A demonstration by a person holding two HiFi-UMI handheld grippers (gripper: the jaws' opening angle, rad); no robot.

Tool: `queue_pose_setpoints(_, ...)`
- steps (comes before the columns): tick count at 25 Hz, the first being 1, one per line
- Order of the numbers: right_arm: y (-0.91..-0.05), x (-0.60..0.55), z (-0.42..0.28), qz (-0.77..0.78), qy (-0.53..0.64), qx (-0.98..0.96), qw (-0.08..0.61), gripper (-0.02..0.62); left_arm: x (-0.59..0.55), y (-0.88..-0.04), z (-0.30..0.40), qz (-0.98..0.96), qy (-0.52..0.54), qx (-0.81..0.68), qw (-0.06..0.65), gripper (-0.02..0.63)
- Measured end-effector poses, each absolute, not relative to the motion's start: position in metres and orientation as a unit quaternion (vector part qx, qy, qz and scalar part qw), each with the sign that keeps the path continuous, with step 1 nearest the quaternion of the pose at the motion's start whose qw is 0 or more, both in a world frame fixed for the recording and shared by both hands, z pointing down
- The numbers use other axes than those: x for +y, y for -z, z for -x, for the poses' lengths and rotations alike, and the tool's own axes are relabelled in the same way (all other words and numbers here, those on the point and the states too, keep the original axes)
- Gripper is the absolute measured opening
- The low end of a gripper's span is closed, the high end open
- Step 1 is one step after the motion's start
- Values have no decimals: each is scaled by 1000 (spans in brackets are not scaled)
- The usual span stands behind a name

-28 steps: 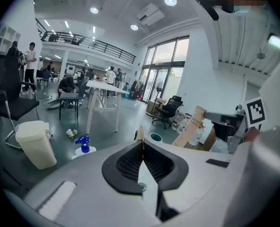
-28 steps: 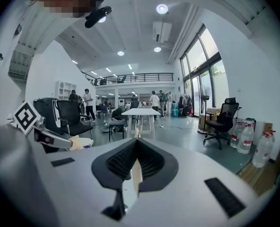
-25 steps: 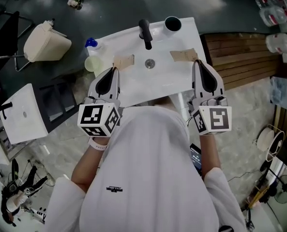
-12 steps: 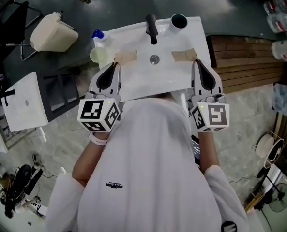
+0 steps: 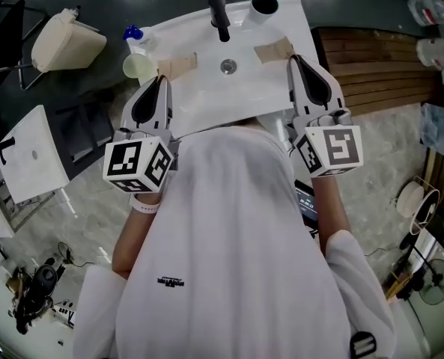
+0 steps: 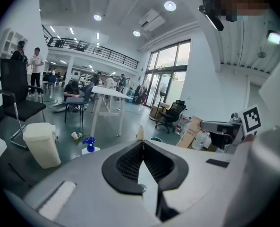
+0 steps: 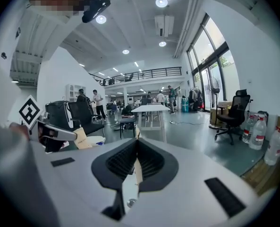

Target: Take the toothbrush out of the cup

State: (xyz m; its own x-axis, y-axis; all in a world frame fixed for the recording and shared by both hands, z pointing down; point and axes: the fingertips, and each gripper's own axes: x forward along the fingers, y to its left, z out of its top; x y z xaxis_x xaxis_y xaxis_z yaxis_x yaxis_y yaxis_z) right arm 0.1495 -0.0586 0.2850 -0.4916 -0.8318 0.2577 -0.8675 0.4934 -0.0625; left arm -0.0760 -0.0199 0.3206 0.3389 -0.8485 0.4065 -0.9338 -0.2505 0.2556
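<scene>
With left gripper [image 5: 160, 81] and right gripper [image 5: 293, 62] both closed and empty, the cup [image 5: 264, 4] is found at eleven o'clock from the nearer right one; no toothbrush can be discerned.

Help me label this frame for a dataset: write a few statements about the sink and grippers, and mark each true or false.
1. The left gripper and the right gripper are both shut and empty. True.
2. The right gripper holds the cup. False: the cup stands at the sink's back corner, apart from both grippers.
3. In the head view, the black faucet stands left of the cup. True.
4. The blue spray bottle stands in the sink's basin. False: it is outside the sink, past its left edge.
</scene>
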Motion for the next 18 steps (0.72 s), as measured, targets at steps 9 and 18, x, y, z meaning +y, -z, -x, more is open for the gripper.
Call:
queue_pose_setpoints(9, -289, -52, -153, -493, -90, -858, 110, 6, -20, -320, 70, -790, -95, -562, 228, 7)
queue_pose_setpoints(18, -291, -46, -153, -495, -96, -857, 109, 6, -19, -320, 71, -791, -98, -559, 227, 6)
